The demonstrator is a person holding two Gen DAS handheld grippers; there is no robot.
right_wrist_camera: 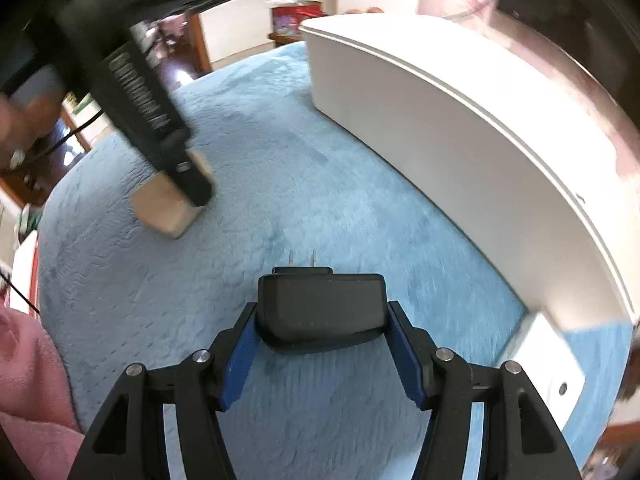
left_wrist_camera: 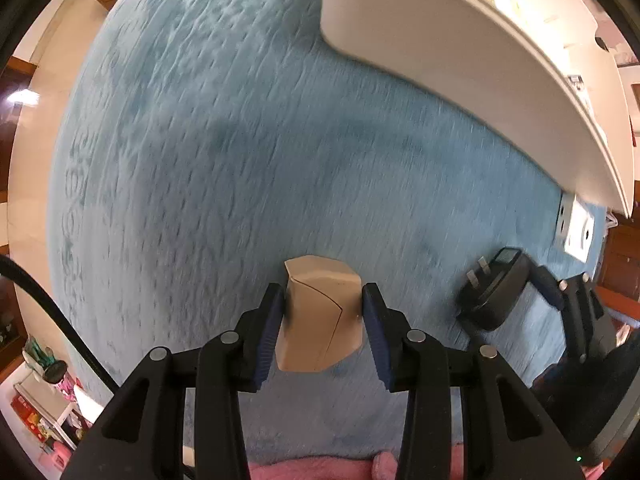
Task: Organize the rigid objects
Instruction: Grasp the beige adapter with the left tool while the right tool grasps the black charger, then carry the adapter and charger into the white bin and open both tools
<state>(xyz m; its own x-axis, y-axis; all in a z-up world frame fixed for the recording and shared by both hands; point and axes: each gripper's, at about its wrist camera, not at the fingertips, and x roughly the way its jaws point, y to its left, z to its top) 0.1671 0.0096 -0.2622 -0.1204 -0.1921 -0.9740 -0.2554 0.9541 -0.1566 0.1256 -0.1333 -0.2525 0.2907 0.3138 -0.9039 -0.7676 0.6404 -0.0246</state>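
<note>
My left gripper (left_wrist_camera: pixel 323 300) is shut on a tan wooden block (left_wrist_camera: pixel 320 316) with a curved seam, held above a blue fuzzy blanket (left_wrist_camera: pixel 224 152). My right gripper (right_wrist_camera: pixel 322 320) is shut on a black plug adapter (right_wrist_camera: pixel 322 308), its two prongs pointing forward. The adapter also shows in the left wrist view (left_wrist_camera: pixel 494 292) at the right, held by the right gripper (left_wrist_camera: pixel 532 280). The block also shows in the right wrist view (right_wrist_camera: pixel 170 204) at the left, held by the left gripper (right_wrist_camera: pixel 188 178).
A long white box (left_wrist_camera: pixel 460 52) stands on the blanket at the upper right; it also shows in the right wrist view (right_wrist_camera: pixel 460 132). A small white device (left_wrist_camera: pixel 576 228) lies by its near end. A pink cloth (right_wrist_camera: pixel 32 380) lies at the blanket's near edge.
</note>
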